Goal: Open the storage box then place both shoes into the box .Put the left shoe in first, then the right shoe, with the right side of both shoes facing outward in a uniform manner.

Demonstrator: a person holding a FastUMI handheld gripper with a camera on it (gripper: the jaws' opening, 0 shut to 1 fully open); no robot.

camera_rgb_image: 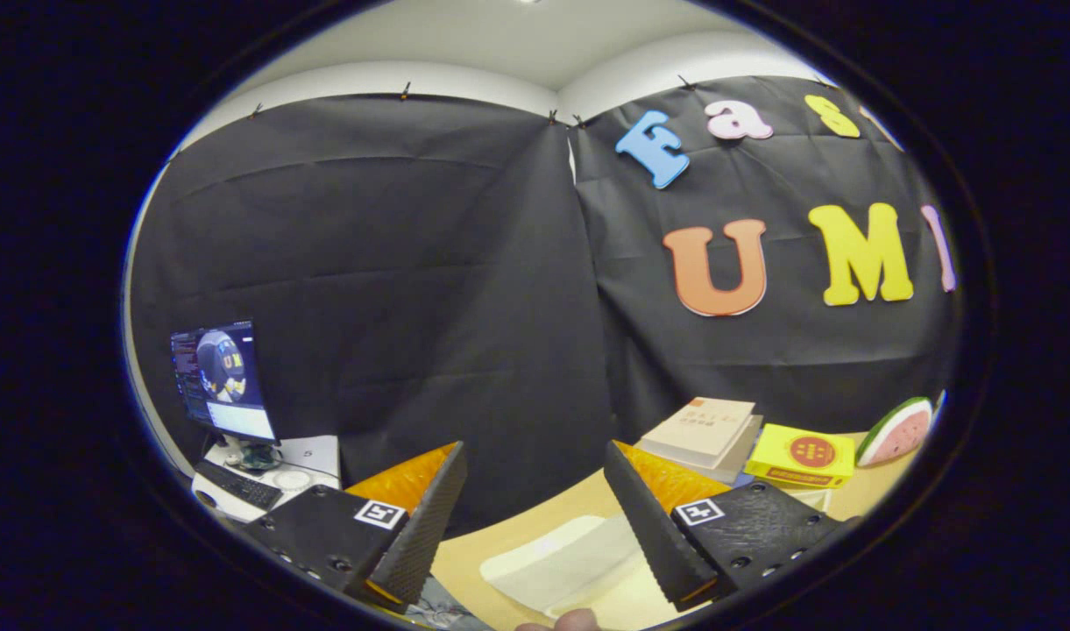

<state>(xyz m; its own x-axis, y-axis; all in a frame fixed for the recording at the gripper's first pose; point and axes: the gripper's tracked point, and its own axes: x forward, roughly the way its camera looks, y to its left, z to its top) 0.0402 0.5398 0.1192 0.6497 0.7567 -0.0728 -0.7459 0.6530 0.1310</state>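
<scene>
Gripper: the gripper [535, 508] is held up and level, fingers spread wide apart with nothing between them.
Fingertip: a bit of a person's finger [574, 620] shows at the near edge, below the gap.
Storage box: a pale, flat, translucent lid or box top [561, 561] lies on the bench between and just under the fingers, near the bench's front edge; I take it for the storage box, lid apparently still on, though too little shows to be sure.
Shoes: I cannot place them from here.
Bench: the tan bench [535, 524] runs away to the right, toward the wall.
Far right of the bench: a stack of books [701, 434], a yellow packet [802, 456] beside it, and a watermelon-slice toy [894, 431] at the far right corner.
Off to the left: a monitor [223, 379] and keyboard [237, 485] on a white stand, well apart from the bench.
Step in hand: opening the box, I judge. Tip the gripper down, find the lid's edge, pinch it squarely and lift evenly.
</scene>
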